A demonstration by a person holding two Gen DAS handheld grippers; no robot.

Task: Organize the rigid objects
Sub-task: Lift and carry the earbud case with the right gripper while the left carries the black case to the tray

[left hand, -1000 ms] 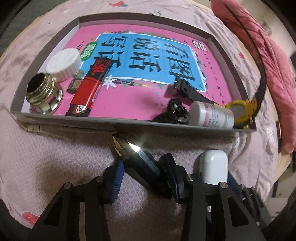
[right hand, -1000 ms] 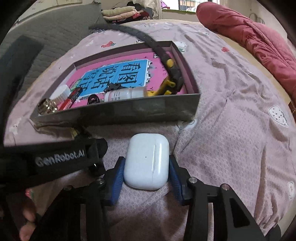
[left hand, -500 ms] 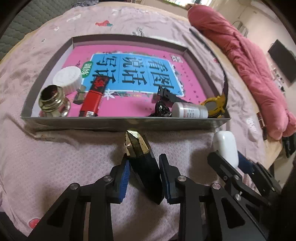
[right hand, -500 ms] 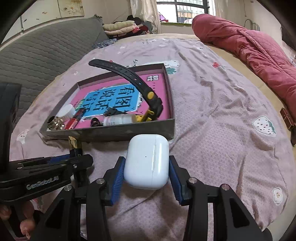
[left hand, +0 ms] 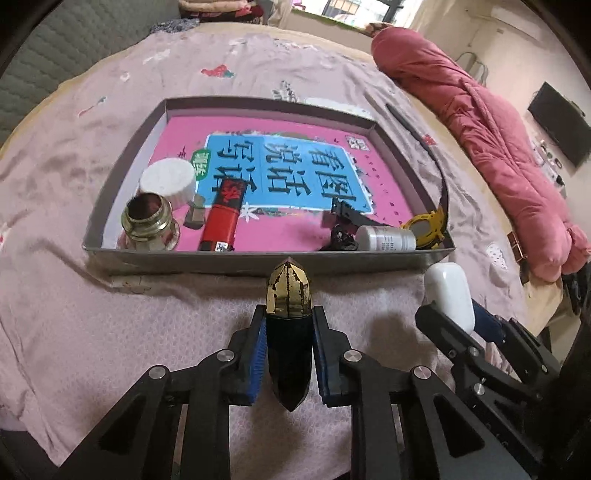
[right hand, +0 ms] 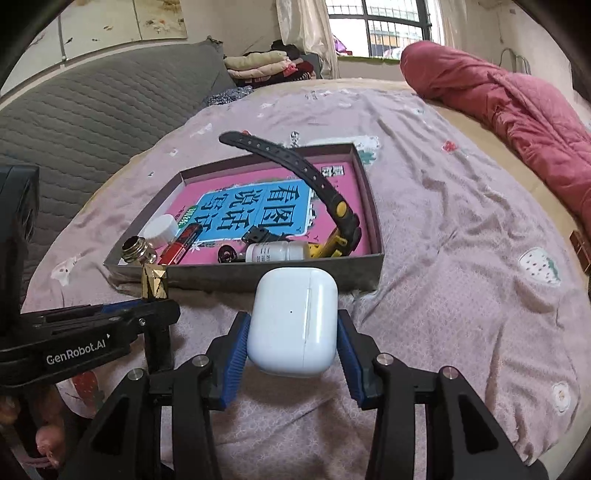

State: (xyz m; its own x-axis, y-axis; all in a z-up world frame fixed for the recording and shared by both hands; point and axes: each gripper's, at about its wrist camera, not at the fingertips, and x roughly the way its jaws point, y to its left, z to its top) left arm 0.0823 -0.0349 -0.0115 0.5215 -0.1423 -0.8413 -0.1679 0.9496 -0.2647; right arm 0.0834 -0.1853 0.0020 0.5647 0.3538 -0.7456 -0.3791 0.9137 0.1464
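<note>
My left tool (left hand: 289,345) had just been closing and pinched a black faceted piece with a gold tip (left hand: 289,321) low in the frame's centre. My right tool (right hand: 291,352) pinched a white earbud case (right hand: 293,321) at lower centre. "GenRobot.AI" showed on the left tool's side. Beyond, on the bed (right hand: 461,258), the grey tray (left hand: 258,260) held a pink book with large Chinese characters (left hand: 280,173) I couldn't read.

Daylight coming through a barred window (right hand: 384,29) at upper centre, grey quilted headboard (right hand: 92,110) lying upper left, pink bedspread (right hand: 461,229) filling the middle
</note>
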